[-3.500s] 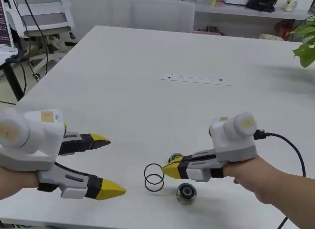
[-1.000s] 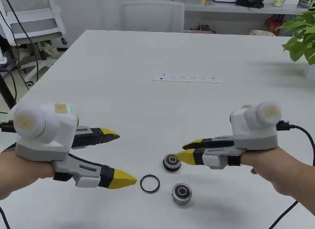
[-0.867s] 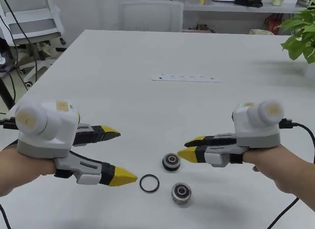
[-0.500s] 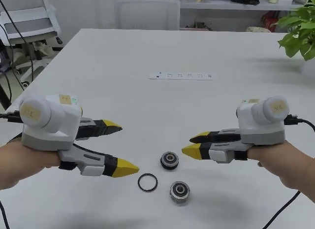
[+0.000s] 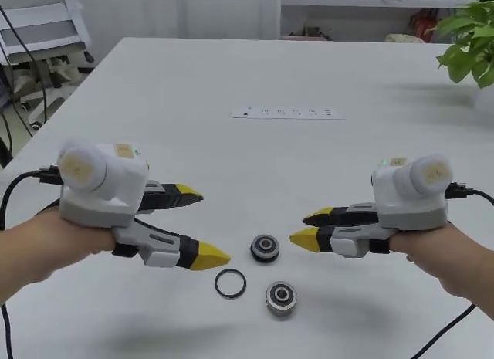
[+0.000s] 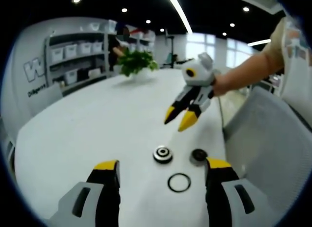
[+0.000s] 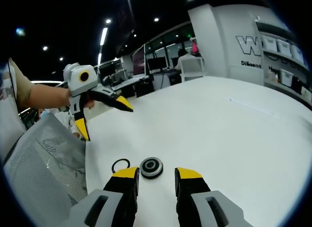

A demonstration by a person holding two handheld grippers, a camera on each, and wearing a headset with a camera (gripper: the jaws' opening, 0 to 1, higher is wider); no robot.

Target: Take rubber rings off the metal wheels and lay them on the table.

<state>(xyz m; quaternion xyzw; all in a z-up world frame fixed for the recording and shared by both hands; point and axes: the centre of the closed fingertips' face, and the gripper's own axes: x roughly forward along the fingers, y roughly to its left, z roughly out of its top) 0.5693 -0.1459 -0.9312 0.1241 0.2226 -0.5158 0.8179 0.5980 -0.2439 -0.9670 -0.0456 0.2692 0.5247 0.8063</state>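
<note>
Two small metal wheels lie on the white table, one [image 5: 265, 248] between the grippers and one [image 5: 281, 296] nearer me. A black rubber ring [image 5: 230, 283] lies flat to their left. My left gripper [image 5: 207, 226] hovers open to the left of the ring, its jaws wide apart and empty. My right gripper [image 5: 302, 228] is held just right of the farther wheel, open by a narrow gap, gripping nothing. In the left gripper view, the ring [image 6: 179, 182] and both wheels [image 6: 163, 154] [image 6: 199, 155] lie ahead of the jaws. The right gripper view has a wheel [image 7: 151, 167] and the ring [image 7: 120, 164].
A white power strip [image 5: 287, 113] lies mid-table, beyond the work. A green plant [image 5: 467, 50] stands at the far right. A grey chair [image 5: 230, 11] sits at the table's far edge. The table's front edge runs close below the wheels.
My right gripper has lifted off the farther wheel and drawn back to the right. The left gripper has drifted slightly right. The ring and wheels stay in place.
</note>
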